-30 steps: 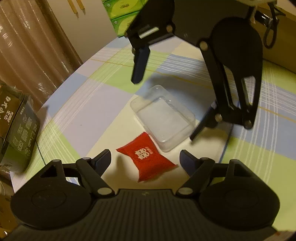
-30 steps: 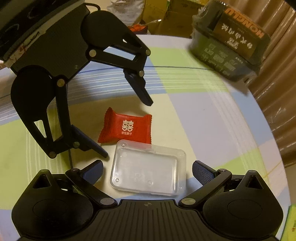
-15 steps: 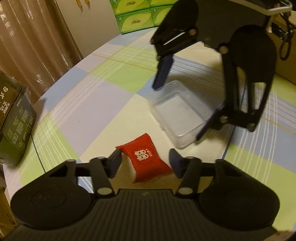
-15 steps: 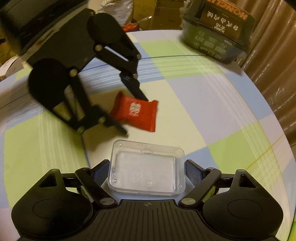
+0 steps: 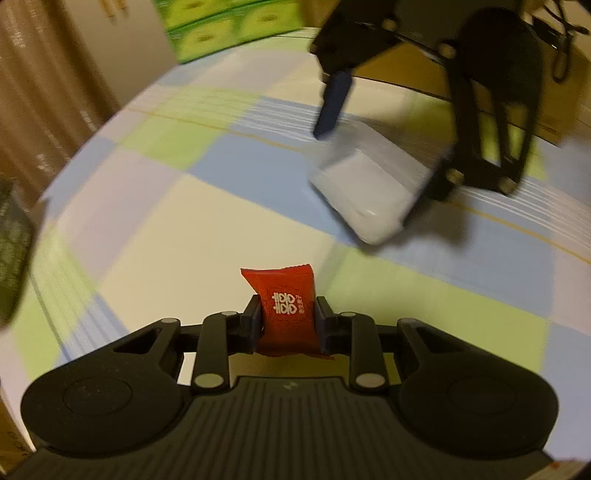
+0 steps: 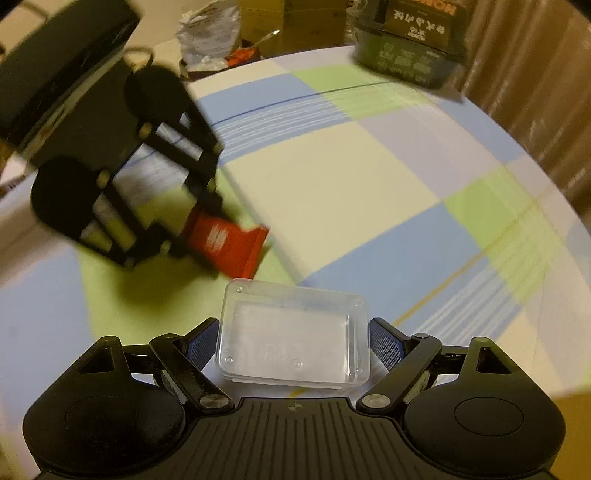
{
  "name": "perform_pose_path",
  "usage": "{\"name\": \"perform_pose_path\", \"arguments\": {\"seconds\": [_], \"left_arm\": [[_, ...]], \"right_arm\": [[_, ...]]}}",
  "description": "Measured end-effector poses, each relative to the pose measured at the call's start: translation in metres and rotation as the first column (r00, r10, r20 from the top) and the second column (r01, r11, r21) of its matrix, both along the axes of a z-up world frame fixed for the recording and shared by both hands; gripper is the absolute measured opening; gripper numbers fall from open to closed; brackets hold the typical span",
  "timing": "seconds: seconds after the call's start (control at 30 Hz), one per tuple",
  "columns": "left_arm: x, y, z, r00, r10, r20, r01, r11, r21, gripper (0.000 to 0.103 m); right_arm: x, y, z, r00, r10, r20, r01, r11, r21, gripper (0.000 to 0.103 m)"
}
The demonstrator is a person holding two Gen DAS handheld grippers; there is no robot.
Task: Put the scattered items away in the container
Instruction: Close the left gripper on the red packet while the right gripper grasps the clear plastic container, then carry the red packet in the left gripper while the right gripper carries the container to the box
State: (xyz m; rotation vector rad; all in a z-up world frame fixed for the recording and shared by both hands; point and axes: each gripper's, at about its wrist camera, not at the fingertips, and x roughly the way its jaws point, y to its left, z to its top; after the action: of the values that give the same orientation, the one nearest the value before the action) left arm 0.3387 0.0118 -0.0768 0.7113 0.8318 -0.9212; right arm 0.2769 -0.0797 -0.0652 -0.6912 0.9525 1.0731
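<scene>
A red candy packet (image 5: 286,306) with white characters stands pinched between the fingers of my left gripper (image 5: 286,317), lifted off the checked tablecloth. It shows blurred in the right wrist view (image 6: 229,247), held by the left gripper (image 6: 199,236). A clear plastic container (image 6: 291,332) sits between the fingers of my right gripper (image 6: 291,339), which press its two short sides. In the left wrist view the container (image 5: 365,184) is a blurred white block under the right gripper (image 5: 384,158).
A dark green printed box (image 6: 410,44) stands at the table's far edge, next to a brown curtain (image 6: 535,74). Green cartons (image 5: 229,26) are stacked beyond the table. Cardboard boxes and a crumpled bag (image 6: 210,33) lie past the far edge.
My left gripper closed on the red candy packet and lifted it. My right gripper closed in on the clear container's sides. Both views shifted as the grippers moved.
</scene>
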Motion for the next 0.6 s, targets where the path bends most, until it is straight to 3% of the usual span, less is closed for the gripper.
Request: {"name": "perform_pose_path", "arguments": {"seconds": [0.2,0.4,0.6], "left_arm": [[-0.072,-0.01,-0.001,0.996,-0.074,-0.046,0.073,0.997,-0.014,0.024],[-0.128,-0.018,0.001,0.994,-0.072,-0.082,0.069,0.997,-0.037,0.024],[-0.165,-0.029,0.002,0.994,-0.071,-0.085,0.068,0.997,-0.044,0.024]], "right_arm": [[-0.062,-0.026,0.011,0.999,-0.04,-0.031,0.041,0.999,0.027,0.084],[-0.117,-0.051,0.006,0.996,-0.068,-0.066,0.07,0.997,0.032,0.084],[-0.143,-0.071,-0.007,0.985,-0.136,-0.102,0.141,0.989,0.045,0.084]]}}
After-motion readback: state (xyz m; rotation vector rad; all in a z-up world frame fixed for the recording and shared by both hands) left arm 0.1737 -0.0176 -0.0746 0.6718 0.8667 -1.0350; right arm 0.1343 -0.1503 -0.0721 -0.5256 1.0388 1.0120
